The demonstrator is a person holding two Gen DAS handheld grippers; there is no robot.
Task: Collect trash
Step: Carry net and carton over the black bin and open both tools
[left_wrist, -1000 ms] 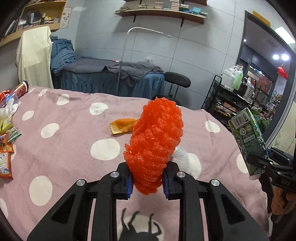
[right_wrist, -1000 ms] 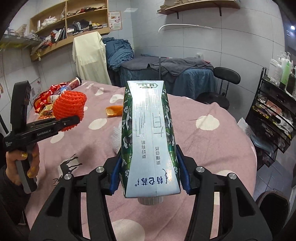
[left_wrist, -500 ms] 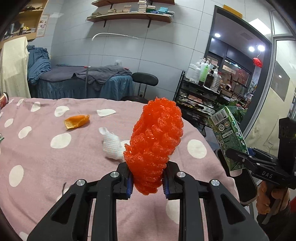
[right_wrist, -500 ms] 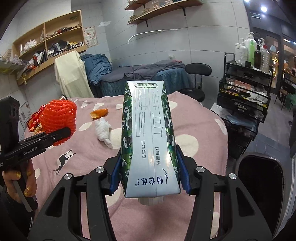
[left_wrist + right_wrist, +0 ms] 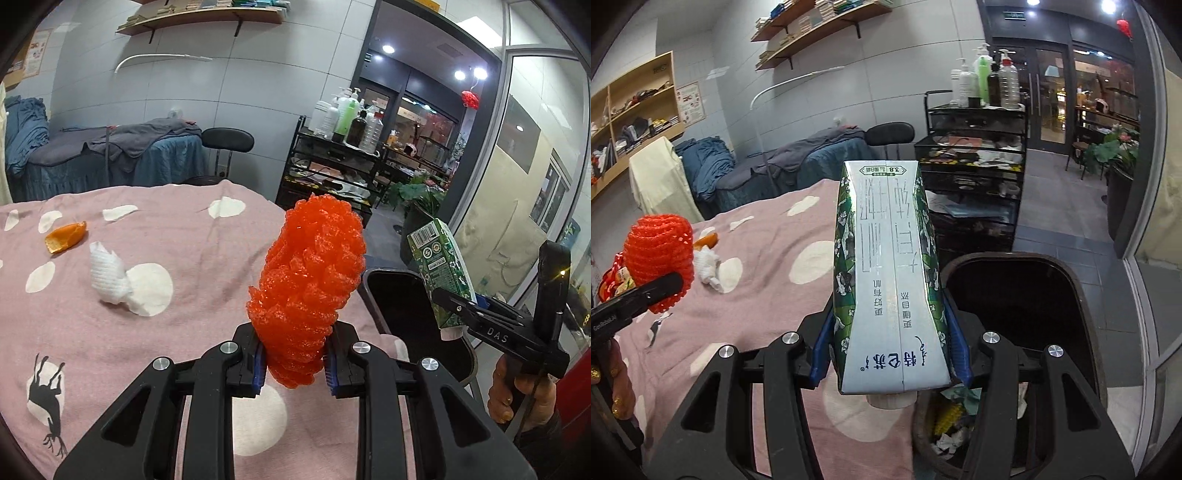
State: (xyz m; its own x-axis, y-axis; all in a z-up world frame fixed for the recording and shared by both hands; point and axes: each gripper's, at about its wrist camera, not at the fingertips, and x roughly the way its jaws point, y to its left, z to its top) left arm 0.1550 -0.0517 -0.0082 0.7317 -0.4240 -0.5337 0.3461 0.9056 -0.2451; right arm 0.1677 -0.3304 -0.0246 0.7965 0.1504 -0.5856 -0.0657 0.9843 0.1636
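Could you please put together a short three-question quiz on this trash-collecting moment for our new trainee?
1. True or false: the right gripper is shut on a milk carton.
2. Which item does the left gripper grip? A) the orange peel B) the orange foam fruit net C) the white foam net
3. Fill in: the dark trash bin stands beside the edge of the table with the pink polka-dot ____.

Key: 1 true; 2 B; 3 tablecloth.
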